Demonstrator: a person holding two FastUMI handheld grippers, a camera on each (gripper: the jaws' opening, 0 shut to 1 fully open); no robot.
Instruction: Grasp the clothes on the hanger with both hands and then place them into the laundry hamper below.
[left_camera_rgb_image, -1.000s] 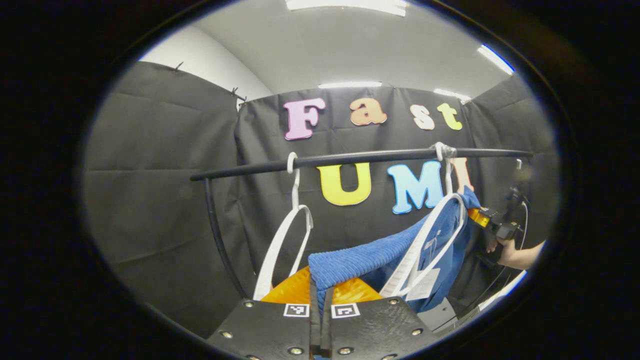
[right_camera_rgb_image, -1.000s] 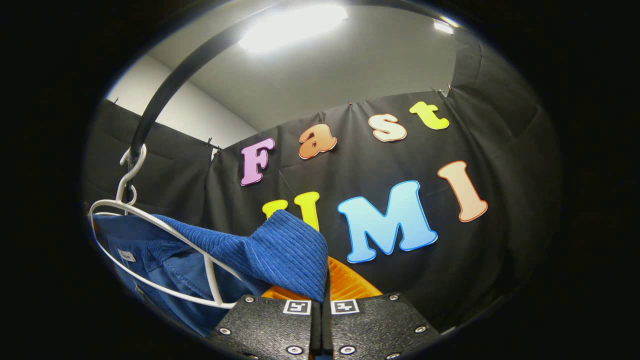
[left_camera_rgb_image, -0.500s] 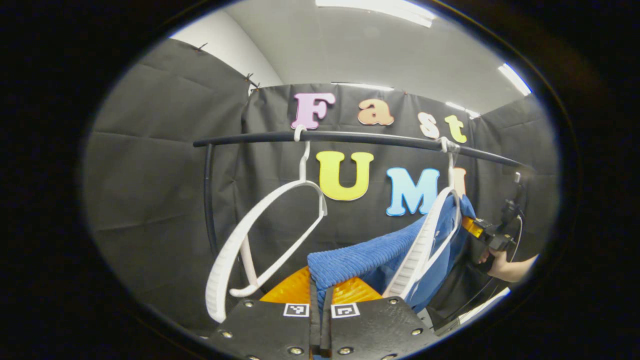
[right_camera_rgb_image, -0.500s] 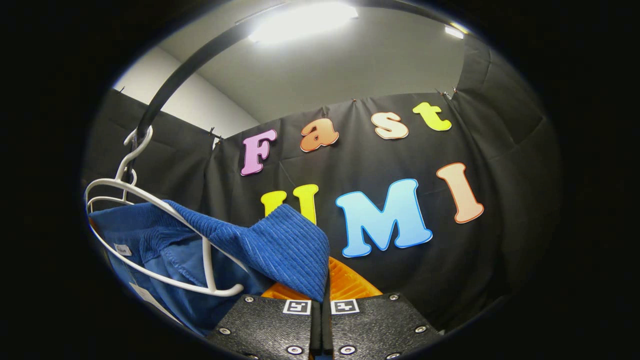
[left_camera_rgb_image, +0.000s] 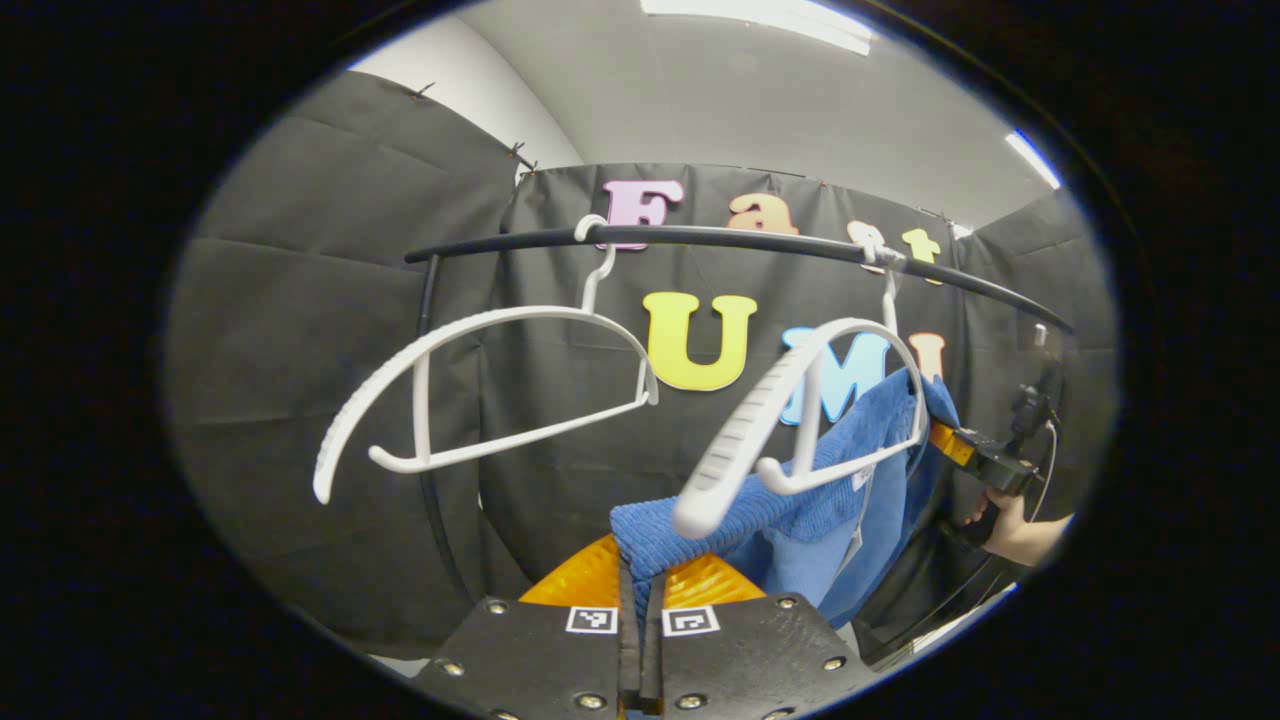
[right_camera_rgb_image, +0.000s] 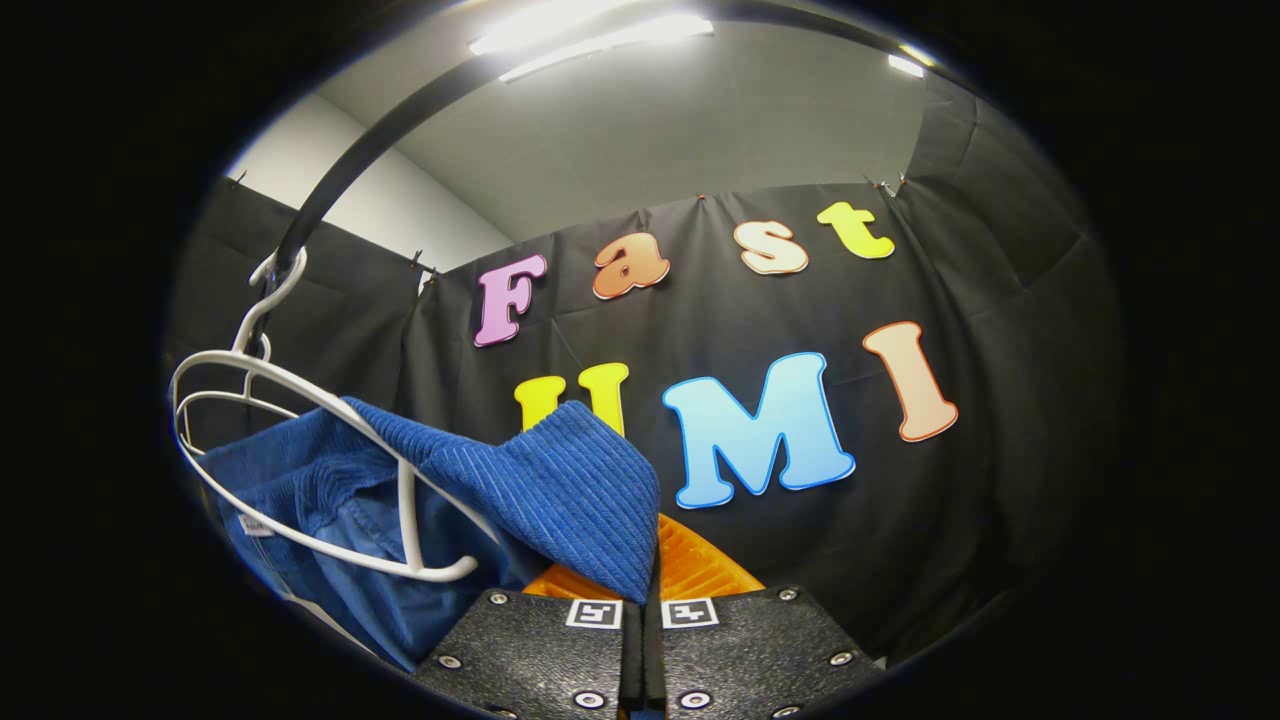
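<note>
A blue corduroy garment (left_camera_rgb_image: 800, 500) stretches between both grippers, partly off a white hanger (left_camera_rgb_image: 790, 410) on the black rail (left_camera_rgb_image: 720, 238). In the left gripper view my left gripper (left_camera_rgb_image: 640, 600) is shut on one corner of the cloth, and the hanger's near arm has come free of it. Far right in that view, a hand holds the right gripper (left_camera_rgb_image: 985, 465) at the garment's other end. In the right gripper view my right gripper (right_camera_rgb_image: 641, 600) is shut on a corner of the blue garment (right_camera_rgb_image: 560, 490), which drapes over the white hanger (right_camera_rgb_image: 300, 400).
An empty white hanger (left_camera_rgb_image: 480, 380) hangs at the left end of the rail, beside the rack's upright post (left_camera_rgb_image: 425, 400). The rail (right_camera_rgb_image: 330, 190) curves overhead in the right gripper view. Ceiling lights glare above.
My left gripper has dropped and pulled the cloth off the hanger's near arm; both hangers have swung to face me. The right gripper has barely shifted.
</note>
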